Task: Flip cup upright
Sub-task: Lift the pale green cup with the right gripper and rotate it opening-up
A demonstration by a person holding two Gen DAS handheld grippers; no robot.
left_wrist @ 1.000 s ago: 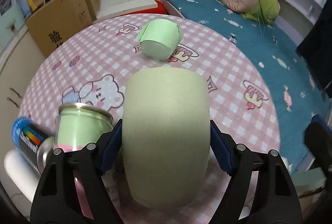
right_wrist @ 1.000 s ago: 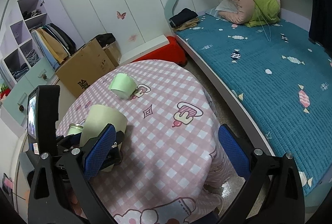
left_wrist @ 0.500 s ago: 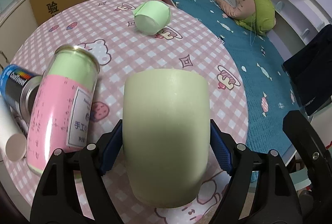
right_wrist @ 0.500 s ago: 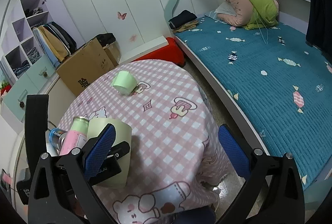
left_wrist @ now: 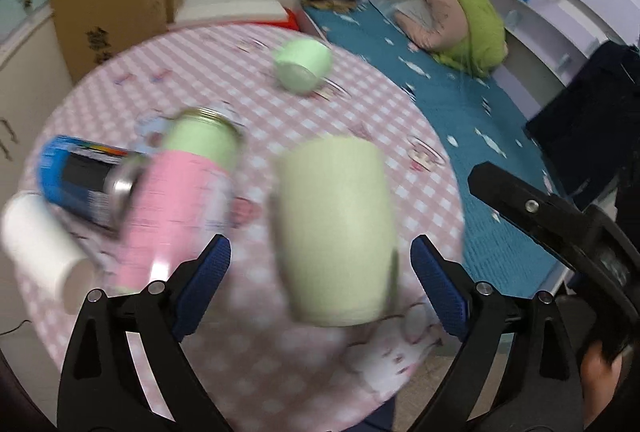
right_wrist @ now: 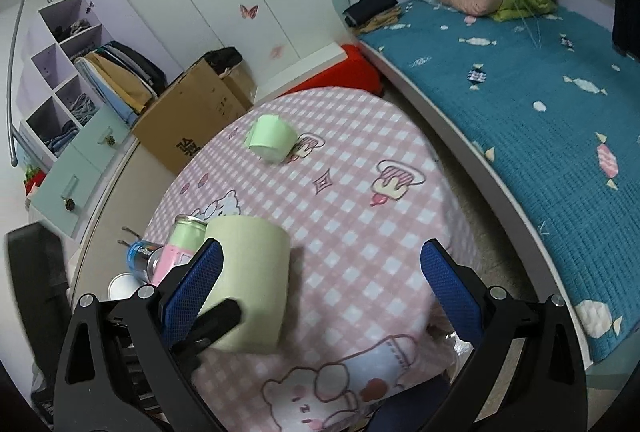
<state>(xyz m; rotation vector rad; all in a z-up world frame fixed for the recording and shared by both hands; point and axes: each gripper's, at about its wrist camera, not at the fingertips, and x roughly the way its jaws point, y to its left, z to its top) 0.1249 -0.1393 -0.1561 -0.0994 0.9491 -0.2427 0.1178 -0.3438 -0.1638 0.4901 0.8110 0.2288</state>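
A pale green cup [left_wrist: 336, 228] stands on the pink checked table [left_wrist: 400, 104] near its front edge; it also shows in the right wrist view [right_wrist: 248, 280]. My left gripper [left_wrist: 320, 292] is open, its blue pads apart on either side of the cup and not touching it. The view is blurred by motion. My right gripper [right_wrist: 316, 296] is open and empty, held off the table's front right. A second, mint green cup [left_wrist: 304, 66] lies on its side at the far part of the table, also visible in the right wrist view [right_wrist: 270, 138].
A pink and green can [left_wrist: 180, 200], a blue can [left_wrist: 80, 180] and a white tube [left_wrist: 44, 252] lie at the table's left. A cardboard box [right_wrist: 192, 112] stands behind the table. A bed with a teal cover [right_wrist: 540, 112] runs along the right.
My left gripper has opened and let go of the pale green cup, which now stands on the table. The left gripper has pulled back a little. The right gripper stayed open.
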